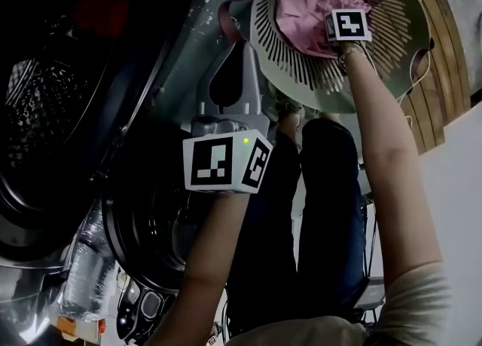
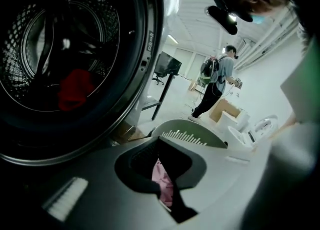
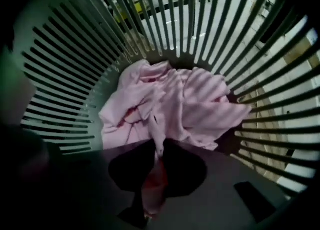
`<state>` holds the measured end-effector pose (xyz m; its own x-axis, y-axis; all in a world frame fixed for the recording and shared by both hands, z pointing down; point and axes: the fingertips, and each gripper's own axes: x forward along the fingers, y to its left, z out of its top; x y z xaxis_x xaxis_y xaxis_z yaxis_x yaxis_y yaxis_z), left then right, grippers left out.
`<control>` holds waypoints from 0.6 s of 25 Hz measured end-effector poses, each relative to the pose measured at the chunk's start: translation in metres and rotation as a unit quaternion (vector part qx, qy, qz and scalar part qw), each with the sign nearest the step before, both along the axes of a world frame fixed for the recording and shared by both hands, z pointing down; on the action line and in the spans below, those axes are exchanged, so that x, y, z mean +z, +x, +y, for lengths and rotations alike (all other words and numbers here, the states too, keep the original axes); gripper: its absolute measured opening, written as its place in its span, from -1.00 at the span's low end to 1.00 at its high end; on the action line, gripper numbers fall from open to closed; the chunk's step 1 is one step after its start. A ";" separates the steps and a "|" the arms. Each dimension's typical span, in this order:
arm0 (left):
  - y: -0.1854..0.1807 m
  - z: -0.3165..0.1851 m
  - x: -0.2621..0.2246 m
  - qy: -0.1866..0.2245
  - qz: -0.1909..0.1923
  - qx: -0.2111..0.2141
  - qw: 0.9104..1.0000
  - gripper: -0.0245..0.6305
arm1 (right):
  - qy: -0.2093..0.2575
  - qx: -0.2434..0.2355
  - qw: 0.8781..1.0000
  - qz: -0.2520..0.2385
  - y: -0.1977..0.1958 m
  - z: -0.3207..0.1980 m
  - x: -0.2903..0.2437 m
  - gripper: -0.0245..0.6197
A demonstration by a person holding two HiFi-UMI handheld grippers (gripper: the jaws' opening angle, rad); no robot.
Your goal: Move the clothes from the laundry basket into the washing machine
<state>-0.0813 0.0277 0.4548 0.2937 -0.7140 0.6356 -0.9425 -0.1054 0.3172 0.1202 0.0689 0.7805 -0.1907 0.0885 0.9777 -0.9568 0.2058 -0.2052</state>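
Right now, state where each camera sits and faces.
Head view: on the person's head, looking steeply down at laundry basket, washing machine; arms, legs, both grippers show.
Left gripper view: rides the left gripper, facing washing machine and basket; jaws shut on pink cloth.
Right gripper view: rides the right gripper, pointing into the basket; jaws pinching the pink garment.
Shared: all show the basket.

So the left gripper (image 1: pixel 232 35) is tilted downward on a bent left arm (image 1: pixel 207 261), jaws fully closed with a scrap of pink cloth (image 2: pixel 162 181) caught between them. The right arm (image 1: pixel 392 156) is stretched way out, with the right gripper (image 3: pixel 152 184) aimed almost straight down, also pinching pink cloth.
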 end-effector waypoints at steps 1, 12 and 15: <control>0.002 0.002 0.000 -0.004 0.007 0.001 1.000 -0.89 | 0.006 0.015 1.000 -0.019 -0.004 -0.003 -0.009 -0.76; 0.065 0.040 -0.031 -0.047 0.059 0.100 0.992 0.03 | 0.158 0.051 0.963 -0.212 -0.037 -0.029 -0.239 -0.77; 0.087 0.042 -0.036 -0.047 0.040 0.164 0.985 0.13 | 0.194 0.047 0.946 -0.255 -0.040 -0.030 -0.308 -0.77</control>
